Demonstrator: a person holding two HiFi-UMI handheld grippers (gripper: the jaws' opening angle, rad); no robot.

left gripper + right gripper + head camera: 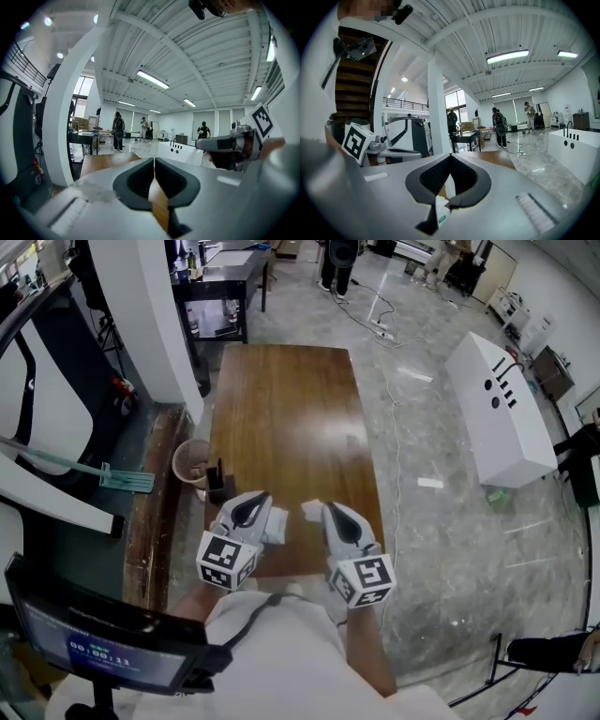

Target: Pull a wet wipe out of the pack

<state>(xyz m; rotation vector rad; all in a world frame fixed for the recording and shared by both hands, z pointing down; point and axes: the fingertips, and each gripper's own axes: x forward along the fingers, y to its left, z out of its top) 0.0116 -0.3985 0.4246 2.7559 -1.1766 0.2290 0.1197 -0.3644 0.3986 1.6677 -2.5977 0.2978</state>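
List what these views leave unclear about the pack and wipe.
Pack: right gripper view, mostly hidden inside the right gripper's shut jaws; label too small to read.
Wipe: left gripper view, none shows between the left gripper's shut jaws; a thin sheet would be hidden.

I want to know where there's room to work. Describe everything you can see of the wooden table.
The wooden table has a long rectangular top of brown, straight-grained wood, smooth enough to show pale glare. It runs away from the person over a pale marbled floor; no legs show. A round bin and a small dark thing sit by its left edge; contact cannot be told. The left gripper and the right gripper, gripping a white packet, are held over its near end.
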